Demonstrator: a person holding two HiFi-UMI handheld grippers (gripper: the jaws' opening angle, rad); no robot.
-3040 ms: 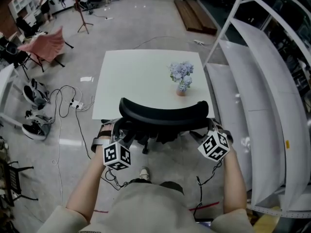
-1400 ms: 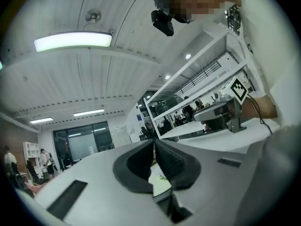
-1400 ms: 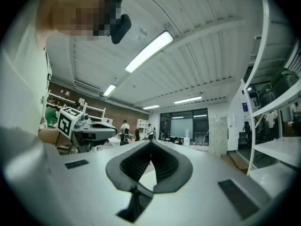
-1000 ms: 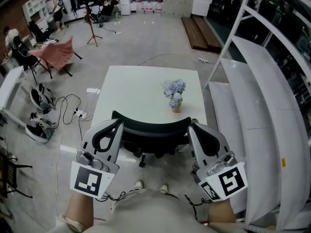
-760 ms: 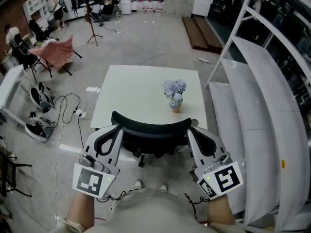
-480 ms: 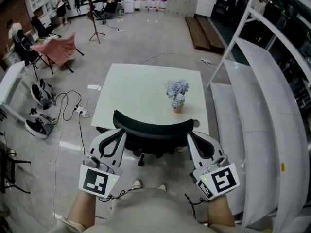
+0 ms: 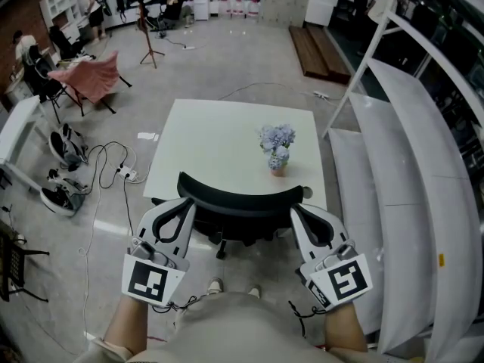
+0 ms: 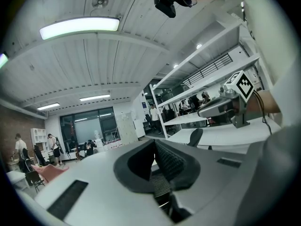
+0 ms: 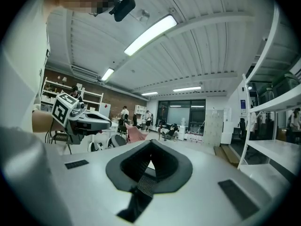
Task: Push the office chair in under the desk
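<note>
The black office chair (image 7: 238,195) stands with its curved backrest at the near edge of the white desk (image 7: 215,131), its seat hidden beneath the tabletop. A small pot of pale blue flowers (image 7: 278,148) sits on the desk. My left gripper (image 7: 184,204) hovers just off the backrest's left end, jaws shut on nothing. My right gripper (image 7: 295,212) hovers off the right end, also shut and empty. Neither touches the chair. In the left gripper view my left gripper (image 8: 154,144) points level across the room, as does my right gripper (image 9: 150,144) in its own view.
A tall white shelving rack (image 7: 423,172) runs along the right. Shoes and cables (image 7: 64,176) lie on the floor at left, near a pink-draped chair (image 7: 87,70). People sit and stand far back. My feet (image 7: 215,286) are just behind the chair.
Three seconds ago both grippers were low at the ends of the backrest. They have since come off it and back toward me, and over the last second both sank a little.
</note>
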